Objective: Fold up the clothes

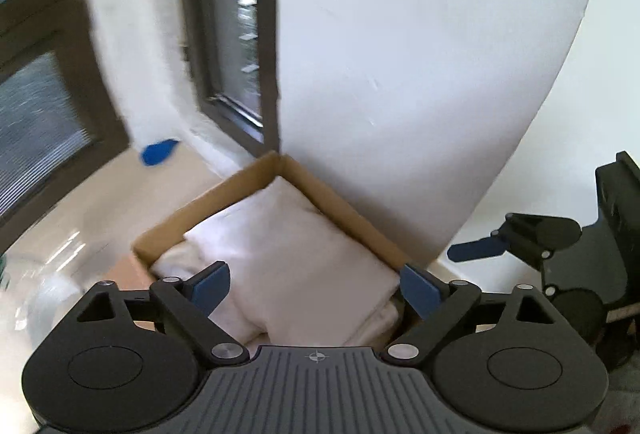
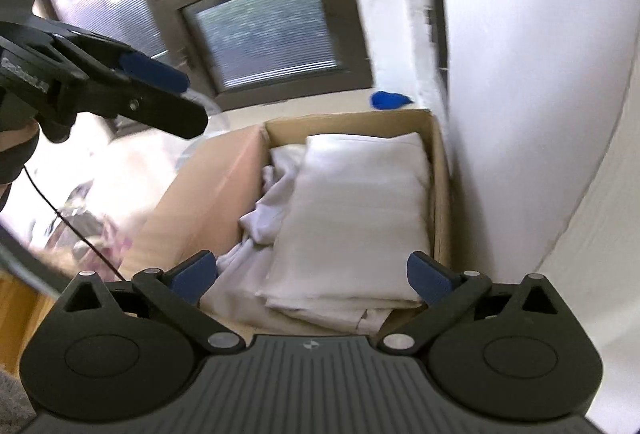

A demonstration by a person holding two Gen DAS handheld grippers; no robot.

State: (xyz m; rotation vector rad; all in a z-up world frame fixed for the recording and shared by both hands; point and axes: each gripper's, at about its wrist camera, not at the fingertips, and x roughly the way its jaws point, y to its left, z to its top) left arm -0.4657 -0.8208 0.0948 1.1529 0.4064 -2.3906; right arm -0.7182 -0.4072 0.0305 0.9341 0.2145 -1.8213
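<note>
A folded white garment (image 1: 288, 246) (image 2: 356, 210) lies on top of other rumpled white clothes (image 2: 264, 210) inside a cardboard box (image 1: 340, 210) (image 2: 348, 122) set against a white wall. My left gripper (image 1: 316, 288) hovers above the box, open, with nothing between its blue pads. My right gripper (image 2: 314, 276) hangs over the near end of the box, also open and holding nothing. The right gripper (image 1: 520, 242) shows at the right edge of the left wrist view. The left gripper (image 2: 120, 90) shows at the upper left of the right wrist view.
A dark-framed window (image 2: 264, 30) and a pale floor (image 1: 92, 202) lie beyond the box. A small blue object (image 1: 158, 152) (image 2: 390, 100) sits by the wall. A box flap (image 2: 208, 194) hangs out to the left. Clear plastic (image 1: 36, 294) and a cable (image 2: 72, 230) lie left.
</note>
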